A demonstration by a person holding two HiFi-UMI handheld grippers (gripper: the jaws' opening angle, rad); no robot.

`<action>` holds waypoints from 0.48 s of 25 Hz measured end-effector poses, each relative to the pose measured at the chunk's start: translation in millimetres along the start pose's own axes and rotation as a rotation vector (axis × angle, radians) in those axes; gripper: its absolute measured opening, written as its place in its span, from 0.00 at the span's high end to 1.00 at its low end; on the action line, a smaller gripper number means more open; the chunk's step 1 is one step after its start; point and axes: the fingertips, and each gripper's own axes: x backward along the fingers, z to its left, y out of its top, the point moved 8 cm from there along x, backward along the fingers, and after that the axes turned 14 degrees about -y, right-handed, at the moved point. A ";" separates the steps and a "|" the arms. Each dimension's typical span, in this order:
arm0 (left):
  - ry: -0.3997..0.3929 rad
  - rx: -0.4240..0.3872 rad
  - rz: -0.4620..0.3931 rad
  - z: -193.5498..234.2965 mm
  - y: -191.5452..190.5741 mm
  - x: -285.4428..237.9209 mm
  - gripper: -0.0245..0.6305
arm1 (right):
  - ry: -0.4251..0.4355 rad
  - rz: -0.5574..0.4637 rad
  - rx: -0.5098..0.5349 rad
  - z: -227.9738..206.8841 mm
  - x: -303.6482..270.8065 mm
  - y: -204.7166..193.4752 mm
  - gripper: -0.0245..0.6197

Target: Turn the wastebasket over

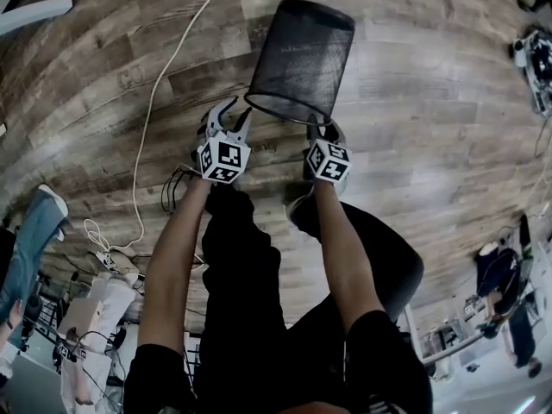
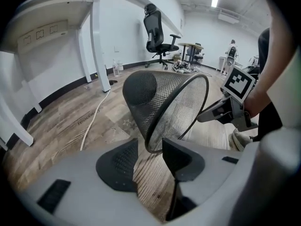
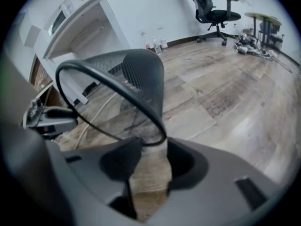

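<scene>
The black mesh wastebasket [image 1: 302, 54] was found neither upright nor fully inverted. It was tilted over the wooden floor [image 1: 431, 102], with its closed base [image 1: 319, 15] turned away from the person and somewhat raised. Its open rim [image 3: 160, 128] was turned toward the person.

The left gripper [image 2: 150, 145] was placed at the near left part of that rim, and the right gripper [image 3: 154, 145] at the near right part. On each the jaws were spread wide, with the rim wire passing through the gap. No pad was seen pressed on the wire, so the wastebasket was judged to be gripped by neither. Whether the rim's lowest part was resting on the floor could not be told.

The turn was judged to be partway done. By this reading the wastebasket was left to be tipped on until the rim lay flat on the floor and the base was uppermost. For that the rim would have to be clamped or pushed.
</scene>
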 end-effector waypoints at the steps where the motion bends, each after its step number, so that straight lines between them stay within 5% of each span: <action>1: -0.008 -0.012 0.002 0.7 0.0 -3.4 0.67 | 0.004 -0.004 -0.005 1.3 -2.3 -1.0 0.69; 12: -0.026 -0.058 -0.036 3.6 2.4 -17.9 0.75 | 0.016 -0.070 -0.059 -4.4 -9.0 -9.0 0.72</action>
